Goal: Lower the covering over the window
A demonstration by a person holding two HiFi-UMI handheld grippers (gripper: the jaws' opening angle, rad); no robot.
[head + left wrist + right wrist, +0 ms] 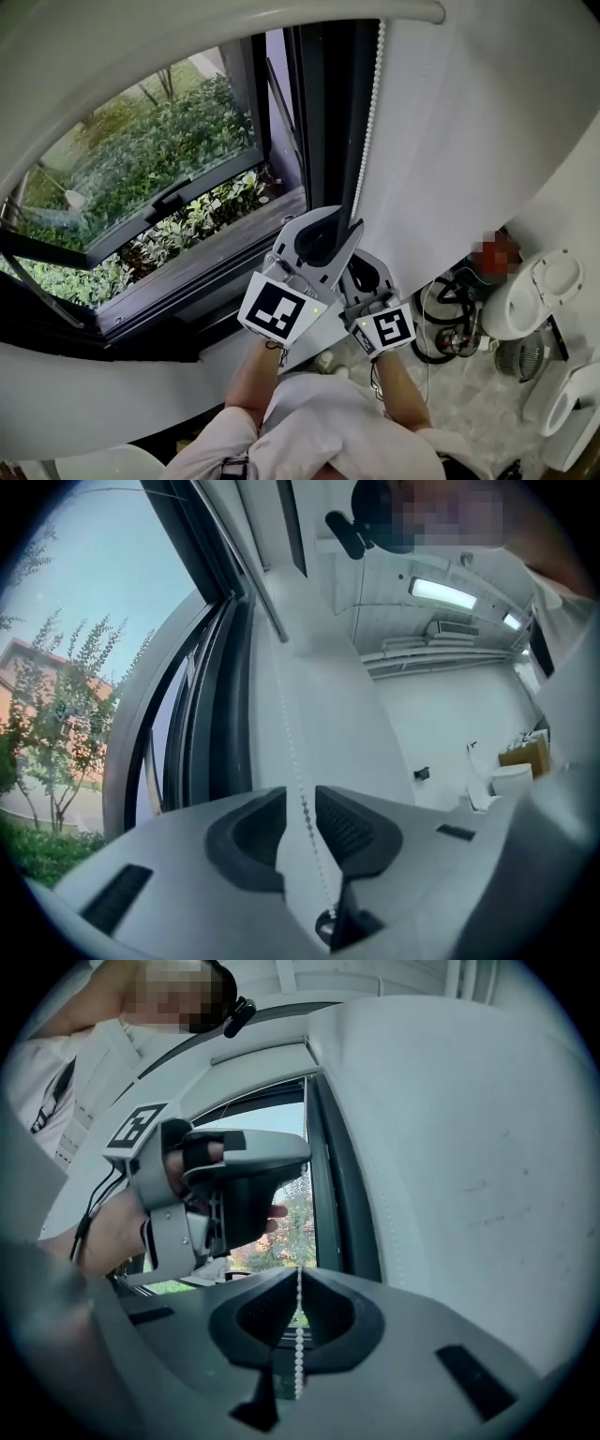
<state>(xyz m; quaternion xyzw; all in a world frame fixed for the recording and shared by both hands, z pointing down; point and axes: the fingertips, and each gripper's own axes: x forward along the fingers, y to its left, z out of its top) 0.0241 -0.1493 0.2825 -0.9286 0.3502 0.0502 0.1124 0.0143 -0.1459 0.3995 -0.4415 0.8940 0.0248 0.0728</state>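
Note:
A white bead chain (pixel 369 103) hangs down the dark frame at the right side of the window (pixel 141 159). The white blind's lower edge (pixel 234 28) sits high, near the top of the window. My left gripper (pixel 341 225) is the upper one. In the left gripper view the chain (pixel 291 752) runs through the gap between its jaws, and the left gripper (pixel 300 794) is open, its pads apart from the beads. Just below it, my right gripper (pixel 367 274) is shut on the chain (pixel 299 1354). The right gripper (pixel 299 1274) sees the left gripper (pixel 302 1155) above it.
The window sash is tilted open over green bushes (pixel 178 131). A white wall (pixel 469 122) stands to the right of the chain. On the floor at the right are a white toilet (pixel 534 295), coiled cables (pixel 448 323) and a small fan (pixel 511 356).

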